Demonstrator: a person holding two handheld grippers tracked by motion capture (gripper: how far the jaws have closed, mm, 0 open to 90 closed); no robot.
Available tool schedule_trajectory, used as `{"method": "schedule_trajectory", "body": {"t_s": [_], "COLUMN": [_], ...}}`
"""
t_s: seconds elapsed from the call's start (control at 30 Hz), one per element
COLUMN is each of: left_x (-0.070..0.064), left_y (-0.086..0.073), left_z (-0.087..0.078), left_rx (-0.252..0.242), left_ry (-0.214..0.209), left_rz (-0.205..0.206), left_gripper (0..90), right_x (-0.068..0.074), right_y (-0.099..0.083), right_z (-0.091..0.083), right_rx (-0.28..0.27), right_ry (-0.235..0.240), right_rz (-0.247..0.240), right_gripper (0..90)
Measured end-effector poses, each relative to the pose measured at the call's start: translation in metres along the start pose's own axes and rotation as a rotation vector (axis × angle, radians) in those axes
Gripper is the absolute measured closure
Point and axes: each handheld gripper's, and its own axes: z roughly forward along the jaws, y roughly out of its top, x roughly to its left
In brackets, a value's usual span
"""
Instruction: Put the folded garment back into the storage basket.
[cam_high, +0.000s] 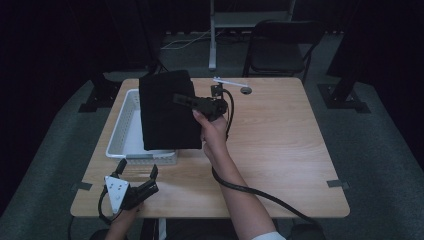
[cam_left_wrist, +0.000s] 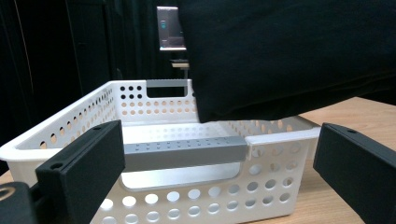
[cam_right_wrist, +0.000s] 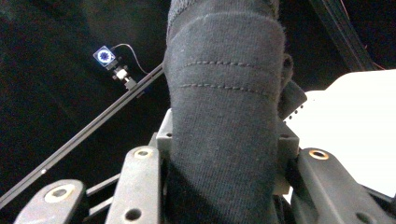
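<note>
A folded black cloth (cam_high: 165, 110) hangs over the white perforated basket (cam_high: 122, 131) at the table's left. My right gripper (cam_high: 187, 100) is shut on the cloth's right edge and holds it up. The right gripper view has the dark stitched fabric (cam_right_wrist: 226, 116) clamped between the jaws. Near the table's front left corner, my left gripper (cam_high: 137, 172) stands open and holds nothing. In the left gripper view the basket (cam_left_wrist: 187, 154) with its grey handle sits just beyond the jaws, and the cloth (cam_left_wrist: 289, 51) hangs above it.
The wooden table (cam_high: 280, 135) is bare on its right half. A round cable hole (cam_high: 246, 90) and a small white bracket (cam_high: 227, 81) sit at the far edge. A black folding chair (cam_high: 282, 47) stands behind the table.
</note>
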Motion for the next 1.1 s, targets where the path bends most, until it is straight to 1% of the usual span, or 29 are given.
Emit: {"method": "schedule_trajectory", "body": {"t_s": [0.13, 0.23, 0.27, 0.37, 0.4, 0.53, 0.57, 0.73, 0.83, 0.93, 1.03, 1.1], "left_x": [0.000, 0.000, 0.000, 0.000, 0.000, 0.000, 0.000, 0.000, 0.000, 0.000, 0.000, 0.000], "left_y": [0.000, 0.000, 0.000, 0.000, 0.000, 0.000, 0.000, 0.000, 0.000, 0.000, 0.000, 0.000], "left_z": [0.000, 0.000, 0.000, 0.000, 0.000, 0.000, 0.000, -0.001, -0.001, -0.001, -0.001, -0.001], "left_rx": [-0.003, -0.003, -0.003, -0.003, -0.004, -0.005, -0.006, -0.008, -0.009, -0.009, -0.009, -0.011], "left_ry": [-0.001, -0.001, -0.001, -0.001, -0.001, -0.001, -0.001, -0.002, -0.003, -0.006, -0.008, -0.009], "left_rz": [0.000, 0.000, 0.000, 0.000, 0.000, -0.001, -0.001, -0.001, -0.001, -0.002, -0.002, -0.004], "left_gripper": [3.4, 3.4, 3.4, 3.4, 3.4, 3.4, 3.4, 3.4, 3.4, 3.4, 3.4, 3.4], "right_x": [-0.001, -0.001, -0.001, -0.001, 0.000, 0.004, 0.006, 0.009, 0.010, 0.011, 0.011, 0.012], "right_y": [-0.003, -0.004, -0.006, -0.006, -0.007, -0.009, -0.009, -0.010, -0.012, -0.014, -0.016, -0.017], "right_z": [0.011, 0.014, 0.018, 0.020, 0.026, 0.037, 0.043, 0.058, 0.067, 0.074, 0.080, 0.084], "right_rx": [0.001, 0.002, 0.004, 0.005, 0.011, 0.017, 0.024, 0.035, 0.041, 0.049, 0.046, 0.050], "right_ry": [0.010, 0.010, 0.008, 0.006, 0.002, 0.003, 0.006, 0.004, 0.015, 0.031, 0.037, 0.031], "right_rz": [0.013, 0.015, 0.014, 0.013, 0.009, -0.001, -0.007, -0.011, -0.009, -0.009, -0.007, -0.009], "right_gripper": [59.8, 59.9, 59.8, 59.8, 59.8, 59.8, 59.8, 59.8, 59.7, 59.7, 59.7, 59.7]}}
